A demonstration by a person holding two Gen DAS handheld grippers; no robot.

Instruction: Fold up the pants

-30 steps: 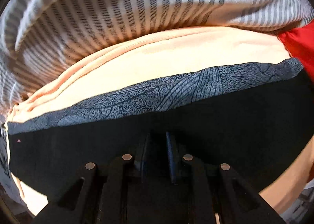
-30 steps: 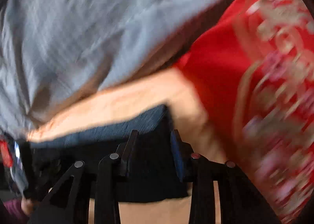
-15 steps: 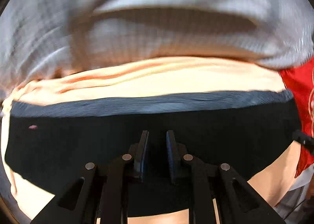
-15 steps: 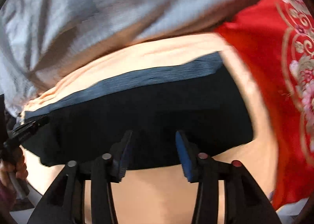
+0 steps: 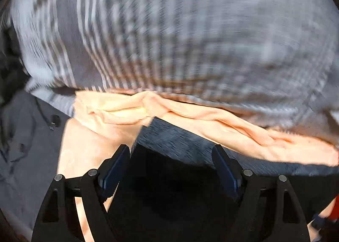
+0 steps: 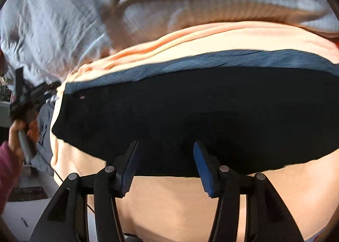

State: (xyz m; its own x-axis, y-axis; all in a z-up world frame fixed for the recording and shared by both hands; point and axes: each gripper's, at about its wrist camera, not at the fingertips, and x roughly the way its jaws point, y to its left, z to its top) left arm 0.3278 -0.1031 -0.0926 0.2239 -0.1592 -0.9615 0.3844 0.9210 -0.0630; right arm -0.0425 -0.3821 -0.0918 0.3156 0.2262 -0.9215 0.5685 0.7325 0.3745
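Observation:
The black pants (image 6: pixel 190 110) lie folded flat on a peach sheet (image 6: pixel 182 203), with a patterned dark blue band (image 6: pixel 211 61) along their far edge. In the left wrist view the pants (image 5: pixel 173 189) fill the lower middle and the blue band (image 5: pixel 182 138) sits beyond them. My left gripper (image 5: pixel 171 150) is open over the pants' left corner, holding nothing. My right gripper (image 6: pixel 166 146) is open above the pants' near edge, holding nothing. The left gripper also shows at the far left of the right wrist view (image 6: pixel 21 97), held in a hand.
A grey striped blanket (image 5: pixel 169 30) is bunched along the far side and shows in the right wrist view (image 6: pixel 63 19) too. The peach sheet (image 5: pixel 89 140) is rumpled at its far edge. Grey cloth (image 5: pixel 25 136) lies left of the sheet.
Both grippers have opened and let go of the pants. The left gripper swung left to the pants' corner; the right pulled back to the near edge. The pants now lie flat.

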